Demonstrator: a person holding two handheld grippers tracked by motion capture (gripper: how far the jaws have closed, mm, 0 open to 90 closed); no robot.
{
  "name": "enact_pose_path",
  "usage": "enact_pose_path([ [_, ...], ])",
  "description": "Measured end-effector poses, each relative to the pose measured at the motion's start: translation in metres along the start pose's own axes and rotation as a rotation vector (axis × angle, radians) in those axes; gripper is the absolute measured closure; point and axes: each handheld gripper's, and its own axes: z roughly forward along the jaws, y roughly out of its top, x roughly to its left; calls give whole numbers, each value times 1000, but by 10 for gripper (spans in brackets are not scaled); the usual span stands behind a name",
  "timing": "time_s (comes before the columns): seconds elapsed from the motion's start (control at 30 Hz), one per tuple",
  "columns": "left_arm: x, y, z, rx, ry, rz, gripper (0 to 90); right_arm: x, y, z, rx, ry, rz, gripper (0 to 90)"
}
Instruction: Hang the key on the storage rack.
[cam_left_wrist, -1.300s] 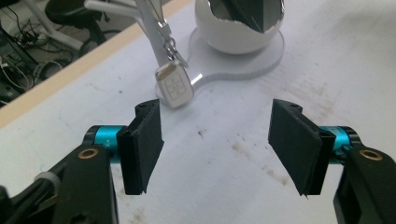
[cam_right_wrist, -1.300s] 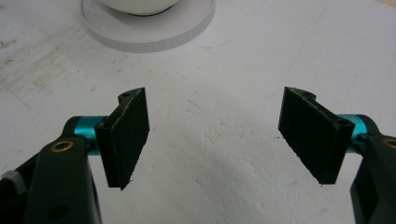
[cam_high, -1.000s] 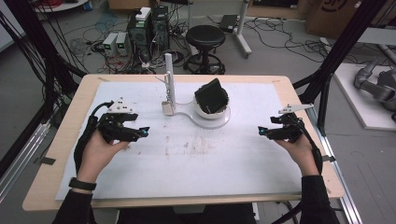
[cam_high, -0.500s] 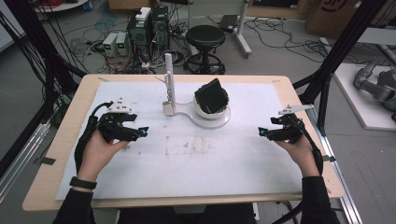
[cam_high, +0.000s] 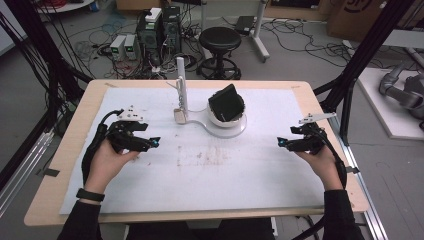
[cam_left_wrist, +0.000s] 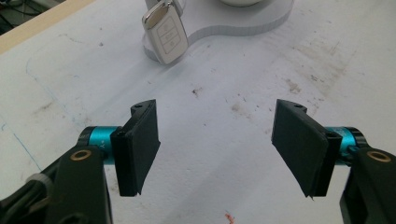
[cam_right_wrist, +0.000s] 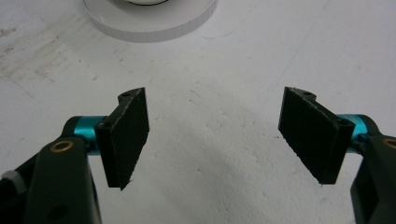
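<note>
A table covered with a white sheet (cam_high: 250, 175) is seen from above, with a person's forearms entering from the near edge. The left gripper (cam_high: 154, 143) is held over the sheet at the left, and the right gripper (cam_high: 281, 143) is held well apart from it at the right; both sets of jaws are spread wide and nothing is gripped between them, as is confirmed in the left gripper view (cam_left_wrist: 215, 144) and the right gripper view (cam_right_wrist: 217, 135). Toward the far middle of the table a white stand (cam_high: 226, 131) is placed, with an upright post (cam_high: 181, 82) at its left end. A silver car key fob (cam_left_wrist: 166, 37) is hung from the post and rests low against the stand's base, just ahead of the left gripper. On the round end of the stand a white bowl (cam_high: 220, 120) is set, and a dark, flat, tilted object (cam_high: 226, 102) is held in it; what that object is cannot be told. The fob is judged to be the nearest target for the left gripper. Several risks are seen: the fob could be swung aside if it is nudged by one jaw before the other closes, the light stand could be dragged or tipped if the fob is pulled sideways rather than lifted off, and the slim post could be struck on approach.
</note>
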Motion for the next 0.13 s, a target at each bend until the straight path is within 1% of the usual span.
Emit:
enact_pose_path([
  [0.13, 1, 0, 1, 2, -3, 0, 317, 0, 0, 1, 2, 2, 0, 251],
])
